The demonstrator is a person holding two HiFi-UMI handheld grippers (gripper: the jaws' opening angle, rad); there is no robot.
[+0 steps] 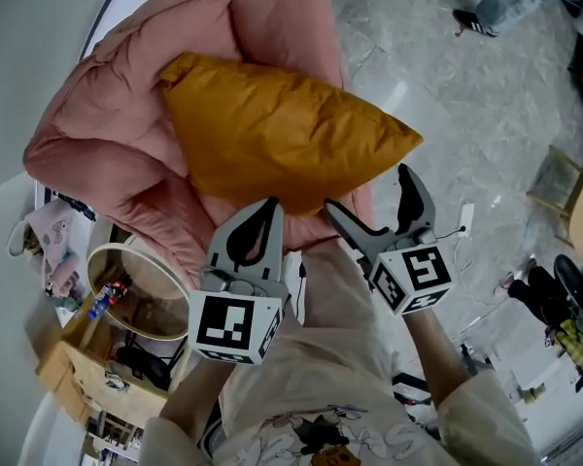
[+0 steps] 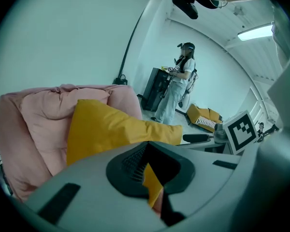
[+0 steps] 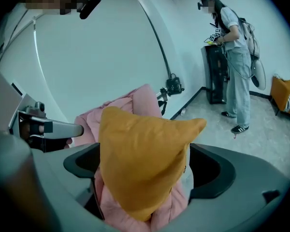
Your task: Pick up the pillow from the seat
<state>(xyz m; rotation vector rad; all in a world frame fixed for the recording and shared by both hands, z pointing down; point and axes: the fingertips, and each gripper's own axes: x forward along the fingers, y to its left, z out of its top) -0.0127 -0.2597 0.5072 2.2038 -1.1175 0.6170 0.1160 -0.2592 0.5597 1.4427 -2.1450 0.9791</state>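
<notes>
A mustard-yellow pillow (image 1: 272, 129) lies tilted on the puffy pink seat (image 1: 107, 134). My right gripper (image 1: 366, 190) is at the pillow's lower right edge and stands wide open. In the right gripper view the pillow (image 3: 142, 153) fills the gap between the jaws, with the pads apart from its sides. My left gripper (image 1: 270, 205) is just below the pillow's lower edge, its fingertips together. Its own view shows only a thin slit (image 2: 152, 178) with the pillow (image 2: 111, 127) and the pink seat (image 2: 34, 120) beyond.
A round wicker-rimmed stand (image 1: 126, 294) with small items sits left of my left arm. A person (image 3: 234, 57) stands by a black cabinet (image 2: 157, 88) across the room. A yellow chair (image 2: 203, 115) is on the grey marble floor (image 1: 466, 95). The seat backs onto a white wall.
</notes>
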